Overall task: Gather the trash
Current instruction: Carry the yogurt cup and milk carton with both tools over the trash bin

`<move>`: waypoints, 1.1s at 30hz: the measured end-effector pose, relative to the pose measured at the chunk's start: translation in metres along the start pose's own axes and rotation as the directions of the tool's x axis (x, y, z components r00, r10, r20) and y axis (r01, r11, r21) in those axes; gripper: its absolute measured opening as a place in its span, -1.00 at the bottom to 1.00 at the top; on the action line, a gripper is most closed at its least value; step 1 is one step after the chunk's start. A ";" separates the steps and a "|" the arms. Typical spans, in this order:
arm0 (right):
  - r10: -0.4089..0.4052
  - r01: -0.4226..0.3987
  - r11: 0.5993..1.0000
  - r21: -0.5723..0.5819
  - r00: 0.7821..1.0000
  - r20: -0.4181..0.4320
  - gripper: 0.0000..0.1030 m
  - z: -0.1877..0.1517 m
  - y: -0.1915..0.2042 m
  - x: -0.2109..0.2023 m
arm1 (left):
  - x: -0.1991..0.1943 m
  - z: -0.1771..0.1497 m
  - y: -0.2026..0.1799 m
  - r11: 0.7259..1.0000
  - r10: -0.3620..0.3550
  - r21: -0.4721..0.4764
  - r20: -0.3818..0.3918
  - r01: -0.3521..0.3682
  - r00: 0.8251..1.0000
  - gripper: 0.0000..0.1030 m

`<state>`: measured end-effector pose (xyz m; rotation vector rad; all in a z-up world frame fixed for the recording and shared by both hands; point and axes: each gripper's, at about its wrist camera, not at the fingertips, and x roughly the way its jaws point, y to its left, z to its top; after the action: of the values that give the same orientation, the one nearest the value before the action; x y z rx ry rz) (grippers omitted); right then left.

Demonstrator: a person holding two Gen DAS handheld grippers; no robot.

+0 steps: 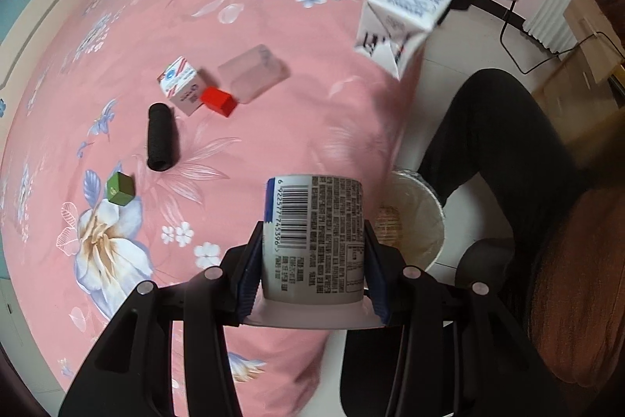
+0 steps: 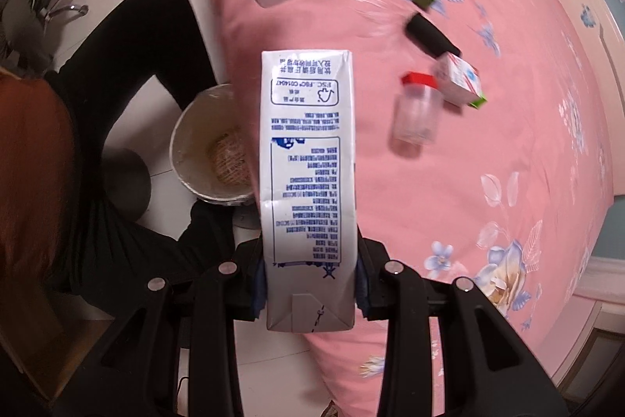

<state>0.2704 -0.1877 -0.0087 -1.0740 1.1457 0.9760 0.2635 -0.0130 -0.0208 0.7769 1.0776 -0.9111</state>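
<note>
White paper cup (image 1: pixel 314 237) w/ a barcode sits clamped in my left gripper (image 1: pixel 312 276), blue pads pressing both sides. Digits beside the bars read roughly 6 922577 745396; the rest of the label is dense small print, too fine to read. Cup hangs over the bed edge, w/ the trash bin (image 1: pixel 431 206) on the floor just right of it and lower down. Bin is lined in white and has a crumpled brownish wrapper (image 1: pixel 386 221) inside.

My right gripper (image 2: pixel 310 284) holds a tall white milk carton (image 2: pixel 308 182) by its lower end, pads tight on both narrow sides. Blue print covers the face, upside down in the right wrist view; I can make out "FSC" and a code like C014047 in a boxed mark, the rest is Chinese text I can't read. Carton overlaps the bin rim in that view, so it's near or above the bin; can't tell exactly which.

On the pink floral bedspread (image 1: pixel 273 6), well apart from both grippers: a small white box w/ red stripes (image 1: pixel 181 85), a red block (image 1: pixel 218 100) touching it, a clear plastic jar (image 1: pixel 254 71) lying beside that, a black cylinder (image 1: pixel 160 135), and a green block (image 1: pixel 120 188) nearer the big flower print.
</note>
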 end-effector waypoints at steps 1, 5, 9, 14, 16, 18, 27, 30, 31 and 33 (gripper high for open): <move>0.004 -0.004 1.000 -0.008 1.000 0.005 -0.31 0.001 0.007 -0.001 | 0.000 -0.001 -0.004 1.000 -0.001 0.004 0.003 0.001 1.000 -0.05; 0.019 -0.018 0.999 -0.035 1.000 0.017 -0.31 0.004 0.034 0.001 | 0.000 -0.009 -0.024 1.000 -0.012 0.015 0.006 0.012 1.000 -0.05; 0.036 -0.034 0.998 -0.053 0.999 0.023 -0.31 0.006 0.053 0.006 | 0.003 -0.015 -0.043 0.999 -0.027 0.032 0.008 0.027 1.000 -0.05; 0.053 -0.052 0.996 -0.070 0.998 0.018 -0.31 0.009 0.071 0.017 | 0.007 -0.021 -0.063 0.998 -0.052 0.045 0.016 0.051 0.999 -0.05; 0.063 -0.061 0.995 -0.075 0.998 0.015 -0.31 0.009 0.078 0.023 | 0.010 -0.023 -0.069 0.997 -0.060 0.046 0.016 0.060 0.998 -0.05; 0.076 -0.075 0.994 -0.081 0.997 0.014 -0.31 0.009 0.085 0.029 | 0.015 -0.025 -0.074 0.997 -0.068 0.043 0.017 0.067 0.998 -0.05; 0.132 -0.133 0.981 -0.144 0.991 -0.012 -0.31 0.012 0.123 0.061 | 0.048 -0.032 -0.089 0.992 -0.120 0.033 0.001 0.119 0.993 -0.05; 0.158 -0.161 0.973 -0.165 0.987 -0.031 -0.31 0.016 0.134 0.076 | 0.063 -0.035 -0.092 0.990 -0.141 0.023 -0.006 0.141 0.990 -0.05; 0.165 -0.169 0.971 -0.169 0.986 -0.037 -0.31 0.017 0.136 0.081 | 0.067 -0.036 -0.092 0.989 -0.147 0.021 -0.006 0.147 0.989 -0.05; 0.181 -0.189 0.965 -0.181 0.982 -0.058 -0.31 0.020 0.141 0.092 | 0.075 -0.039 -0.093 0.987 -0.160 0.015 -0.008 0.160 0.987 -0.05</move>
<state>0.1521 -0.1334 -0.1179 -1.1543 1.2224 1.2326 0.1796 -0.0359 -0.1121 0.7145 1.1522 -1.0543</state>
